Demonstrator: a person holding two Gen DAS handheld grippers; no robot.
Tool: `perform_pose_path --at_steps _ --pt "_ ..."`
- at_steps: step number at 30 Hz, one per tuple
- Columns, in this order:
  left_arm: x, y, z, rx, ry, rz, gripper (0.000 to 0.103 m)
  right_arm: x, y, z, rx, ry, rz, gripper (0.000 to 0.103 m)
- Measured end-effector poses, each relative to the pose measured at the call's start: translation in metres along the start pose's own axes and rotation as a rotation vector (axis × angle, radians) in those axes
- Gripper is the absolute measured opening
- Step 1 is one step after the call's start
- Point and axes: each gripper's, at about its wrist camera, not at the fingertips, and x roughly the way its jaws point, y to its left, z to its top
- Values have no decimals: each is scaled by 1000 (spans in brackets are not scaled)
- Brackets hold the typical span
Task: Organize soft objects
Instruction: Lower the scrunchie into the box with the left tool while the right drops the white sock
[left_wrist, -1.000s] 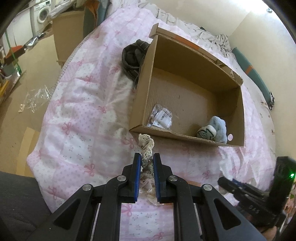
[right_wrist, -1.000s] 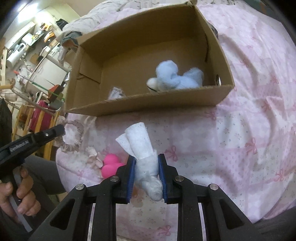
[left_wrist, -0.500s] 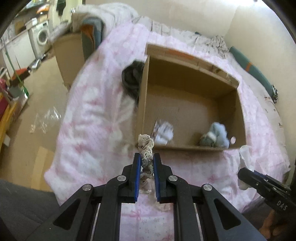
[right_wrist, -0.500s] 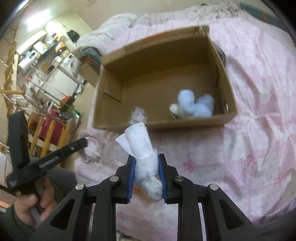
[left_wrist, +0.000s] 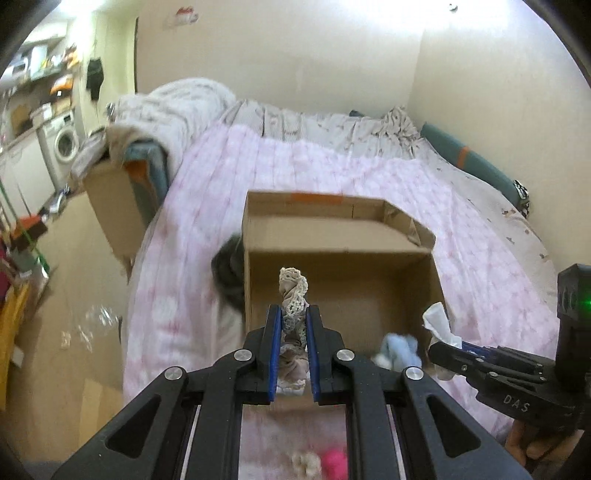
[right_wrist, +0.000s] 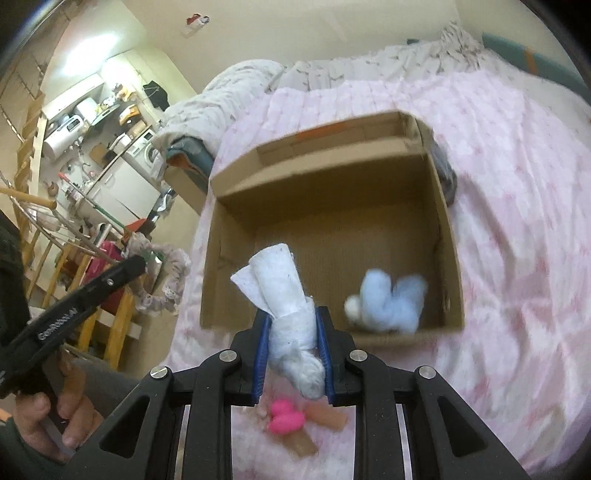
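Note:
An open cardboard box (left_wrist: 255, 243) (right_wrist: 448, 236) sits on the pink bed quilt. A fluffy light-blue soft item (right_wrist: 393, 299) (left_wrist: 400, 349) lies in its near right corner. My left gripper (left_wrist: 292, 321) is shut on a beige lace scrunchie (left_wrist: 293, 291), held in the air in front of the box's near wall; it also shows in the right wrist view (right_wrist: 166, 277). My right gripper (right_wrist: 293, 328) is shut on a rolled white cloth (right_wrist: 284, 295) at the box's near edge; the cloth also shows in the left wrist view (left_wrist: 439, 325).
A pink soft item (right_wrist: 284, 421) and a beige item (right_wrist: 321, 415) lie on the quilt (right_wrist: 517, 184) below my right gripper. A dark garment (left_wrist: 227, 273) lies against the box's left outside wall. A second cardboard box (left_wrist: 110, 199) stands beside the bed.
Both grippers have risen and tilted up, so the box now appears lower and the room wall shows. Both still hold their items. The packet in the box is now hidden.

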Motion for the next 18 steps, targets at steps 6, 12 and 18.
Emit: perform_pose_path --at_steps 6,12,18 --pt "35 -12 16 43 1 12 12 26 -15 24 21 4 -6 26" --pt "80 -13 -2 47 78 -13 12 55 -33 15 86 63 3 26" --pt "103 -14 -16 19 122 -40 12 71 -29 7 36 97 6 26"
